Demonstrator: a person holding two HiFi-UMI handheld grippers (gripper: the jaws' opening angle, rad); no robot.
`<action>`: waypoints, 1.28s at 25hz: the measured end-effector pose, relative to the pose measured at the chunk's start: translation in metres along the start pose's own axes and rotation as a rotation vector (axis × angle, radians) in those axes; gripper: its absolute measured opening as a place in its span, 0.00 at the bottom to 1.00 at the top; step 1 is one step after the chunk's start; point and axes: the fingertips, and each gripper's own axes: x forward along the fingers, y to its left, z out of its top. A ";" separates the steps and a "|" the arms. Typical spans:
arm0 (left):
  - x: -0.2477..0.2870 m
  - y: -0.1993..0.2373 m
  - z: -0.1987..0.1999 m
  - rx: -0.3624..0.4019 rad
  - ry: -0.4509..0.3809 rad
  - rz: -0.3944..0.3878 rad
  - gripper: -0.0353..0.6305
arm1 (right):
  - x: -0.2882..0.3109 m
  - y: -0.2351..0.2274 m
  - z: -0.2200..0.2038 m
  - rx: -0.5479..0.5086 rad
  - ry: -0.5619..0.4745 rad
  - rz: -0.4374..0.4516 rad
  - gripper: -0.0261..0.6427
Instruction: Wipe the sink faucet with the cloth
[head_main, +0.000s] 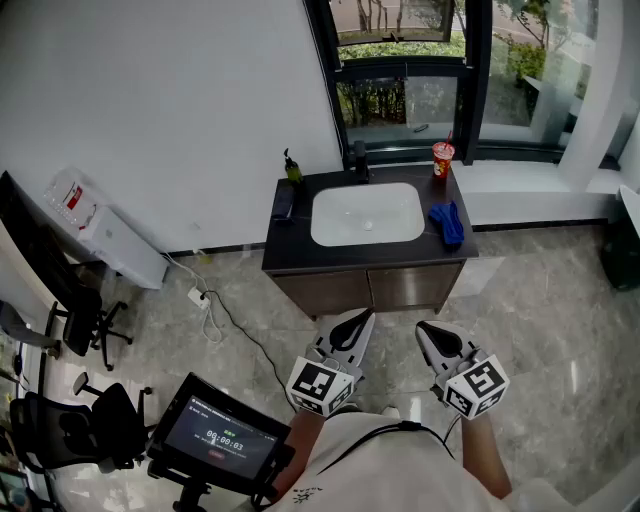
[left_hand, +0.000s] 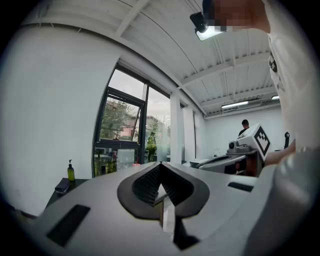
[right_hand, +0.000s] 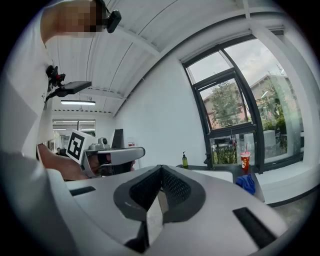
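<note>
1. The left gripper (head_main: 357, 320) has its jaws pressed together with nothing between them; it is held level over the floor, at 6 o'clock from the vanity counter (head_main: 300, 255) and well apart from it.
2. The right gripper (head_main: 426, 331) is just beside it at 3 o'clock; its jaws are also closed tight and empty.
3. The blue cloth (head_main: 448, 222) lies crumpled on the dark counter, at 3 o'clock of the white sink basin (head_main: 367, 215), untouched by either gripper.
4. The black sink faucet (head_main: 359, 160) stands at 12 o'clock of the basin; a green soap bottle (head_main: 292, 167) stands at 10 o'clock; a red cup with a straw (head_main: 442, 158) stands at 1 o'clock.
</note>
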 end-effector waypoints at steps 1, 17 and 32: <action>0.001 -0.002 -0.001 -0.001 0.002 0.002 0.04 | -0.002 -0.001 -0.001 0.001 0.001 0.002 0.05; 0.038 0.042 -0.020 -0.028 0.014 0.014 0.04 | 0.025 -0.042 -0.013 0.022 0.035 -0.014 0.05; 0.161 0.226 0.006 -0.010 -0.007 -0.059 0.04 | 0.210 -0.144 0.044 -0.011 0.038 -0.055 0.05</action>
